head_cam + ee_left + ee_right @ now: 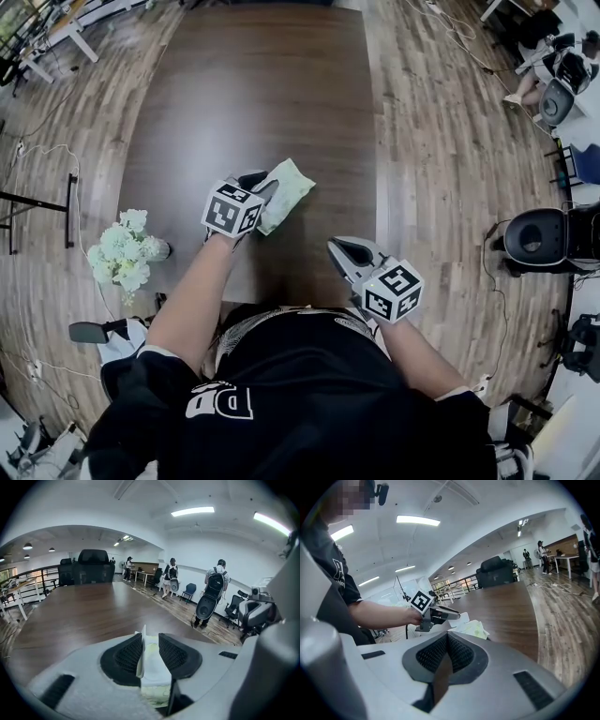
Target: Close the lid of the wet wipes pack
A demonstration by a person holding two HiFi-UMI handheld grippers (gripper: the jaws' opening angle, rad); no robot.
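Dark wood table (pixel 253 84) — left gripper (pixel 257 183) clamps the pale-green wet wipes pack (pixel 289 192); right gripper (pixel 347 251) hovers apart, jaws pressed together.

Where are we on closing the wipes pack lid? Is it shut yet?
Not shut, it seems. Done: the left gripper is clamped on the wet wipes pack, steadying it. In hand: nothing is on the lid; a white flap that looks like the lid stands raised beside the left jaws. Left: the right gripper, shut and empty, is apart from the pack and likely has to press that flap down.
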